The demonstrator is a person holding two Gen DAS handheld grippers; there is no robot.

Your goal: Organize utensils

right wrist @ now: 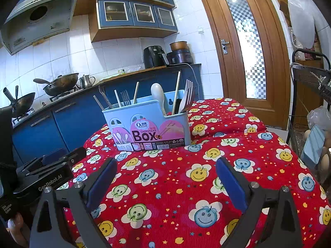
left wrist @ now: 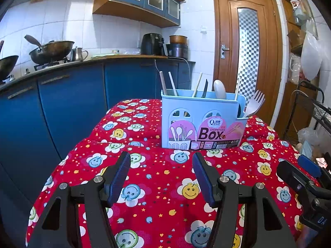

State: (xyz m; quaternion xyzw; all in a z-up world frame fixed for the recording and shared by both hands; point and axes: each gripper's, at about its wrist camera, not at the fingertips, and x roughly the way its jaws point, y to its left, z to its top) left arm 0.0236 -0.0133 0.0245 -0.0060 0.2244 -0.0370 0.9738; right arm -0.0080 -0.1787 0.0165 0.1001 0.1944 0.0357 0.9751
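Note:
A light blue chopsticks box (left wrist: 198, 122) (right wrist: 144, 124) stands upright on the red smiley-face tablecloth (left wrist: 161, 186) (right wrist: 186, 177). Chopsticks (left wrist: 172, 83) (right wrist: 175, 93), a white spoon (left wrist: 219, 89) (right wrist: 157, 93) and a pale plastic fork (left wrist: 255, 102) (right wrist: 187, 95) stick out of it. My left gripper (left wrist: 161, 165) hovers open over the cloth, short of the box, with nothing between its fingers. My right gripper (right wrist: 166, 171) is also open and empty in front of the box. Each gripper shows at the edge of the other's view.
Blue kitchen cabinets (left wrist: 68, 101) with woks on a stove (left wrist: 51, 50) run along the left. A wooden door (left wrist: 246, 51) stands behind the table. A black wire rack (right wrist: 312, 78) with bags and eggs is close on the right.

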